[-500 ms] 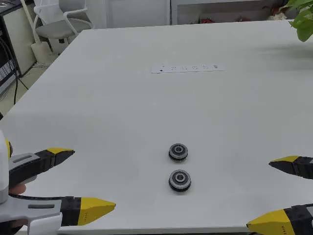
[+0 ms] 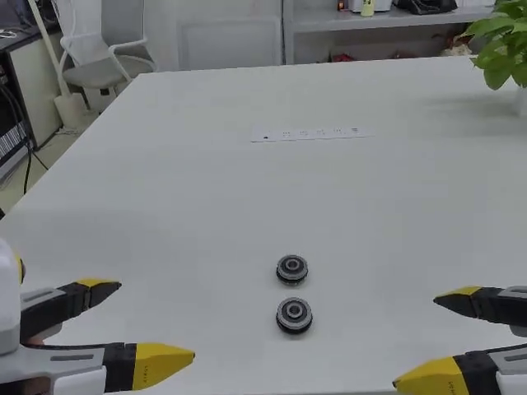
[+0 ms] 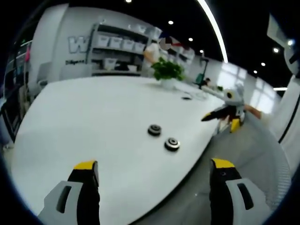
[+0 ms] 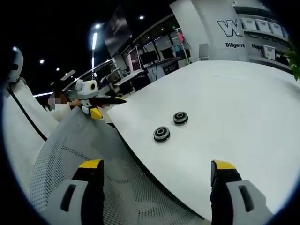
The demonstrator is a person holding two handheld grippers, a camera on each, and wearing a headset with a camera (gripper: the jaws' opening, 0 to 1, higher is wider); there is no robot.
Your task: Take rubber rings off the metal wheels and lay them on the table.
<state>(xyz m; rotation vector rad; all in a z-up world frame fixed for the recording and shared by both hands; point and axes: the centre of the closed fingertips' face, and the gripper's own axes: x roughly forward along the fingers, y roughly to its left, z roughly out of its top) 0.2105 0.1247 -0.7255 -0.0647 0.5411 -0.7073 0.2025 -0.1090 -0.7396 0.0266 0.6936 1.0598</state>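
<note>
The left gripper (image 2: 156, 321) is hovering at the lower left of the head view, its jaws standing wide apart and gripping nothing, yellow tips pointing inward to the right. The right gripper (image 2: 416, 340) is hovering at the lower right, jaws likewise spread wide and empty, tips pointing left. The two are facing each other, well apart.

All three views toward wheels (image 2: 294, 315)

Near wheel (image 2: 294, 315), far wheel (image 2: 292, 270), flat, apart
</note>
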